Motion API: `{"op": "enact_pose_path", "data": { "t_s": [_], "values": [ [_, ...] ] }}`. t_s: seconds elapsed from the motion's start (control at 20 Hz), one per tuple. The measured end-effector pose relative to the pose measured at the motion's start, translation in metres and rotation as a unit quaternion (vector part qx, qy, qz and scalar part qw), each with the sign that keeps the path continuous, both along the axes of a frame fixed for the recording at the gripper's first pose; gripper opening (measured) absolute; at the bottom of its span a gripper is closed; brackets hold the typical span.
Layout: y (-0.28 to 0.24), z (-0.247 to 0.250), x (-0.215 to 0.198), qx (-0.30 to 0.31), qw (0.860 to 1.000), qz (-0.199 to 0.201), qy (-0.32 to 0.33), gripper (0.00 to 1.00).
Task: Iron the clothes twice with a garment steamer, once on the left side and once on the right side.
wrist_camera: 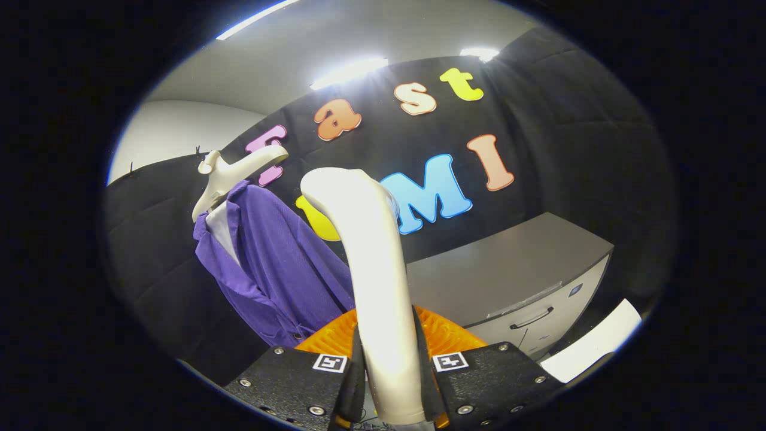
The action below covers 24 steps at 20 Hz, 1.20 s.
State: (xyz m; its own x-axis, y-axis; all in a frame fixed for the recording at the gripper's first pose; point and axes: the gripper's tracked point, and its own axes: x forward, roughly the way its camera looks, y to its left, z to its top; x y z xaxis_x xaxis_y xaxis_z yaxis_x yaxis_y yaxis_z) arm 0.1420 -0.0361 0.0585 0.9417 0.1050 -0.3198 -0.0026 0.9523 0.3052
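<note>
1. Tool (392, 371) is clamped tight on the steamer handle (374, 281), both fingers pressing its sides, no gap left btwn them and the handle.
2. Handle is off-white/cream, rises straight up from btwn the fingers, then curves over at the top twd the purple shirt.
3. Purple shirt (281, 263) hangs on a pale hanger (230, 173), beyond the fingers and off to the left of the handle. Looks like a collared button-up w/ a white layer showing at the neck.
4. Steamer head and shirt are apart, not touching afaict.
5. Orange ribbed thing (446, 335) sits right behind the fingers, partly hidden by the handle; can't tell what it is.
6. Grey cabinet (520, 281) w/ a drawer handle stands to the right, well apart from the shirt.
7. Something white and flat (598, 344) lies below the cabinet.
</note>
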Motion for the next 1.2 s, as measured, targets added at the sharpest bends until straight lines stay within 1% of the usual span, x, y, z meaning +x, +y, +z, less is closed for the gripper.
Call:
{"op": "enact_pose_path", "data": {
  "t_s": [0.25, 0.4, 0.55, 0.65, 0.85, 0.95, 1.05, 1.2],
  "values": [
    [0.042, 0.014, -0.012, -0.033, 0.999, 0.003, -0.033, 0.38],
    [0.062, 0.025, -0.011, -0.09, 0.994, 0.002, -0.062, 0.38],
    [0.087, 0.035, -0.008, -0.114, 0.989, 0.004, -0.089, 0.37],
    [0.098, 0.042, -0.006, -0.129, 0.986, -0.003, -0.107, 0.37],
    [0.118, 0.06, 0.005, -0.138, 0.979, -0.025, -0.151, 0.37],
    [0.13, 0.063, 0.014, -0.153, 0.974, -0.033, -0.166, 0.37],
    [0.139, 0.066, 0.021, -0.174, 0.966, -0.044, -0.186, 0.37],
    [0.155, 0.06, 0.033, -0.183, 0.96, -0.054, -0.204, 0.37]
  ]
}}
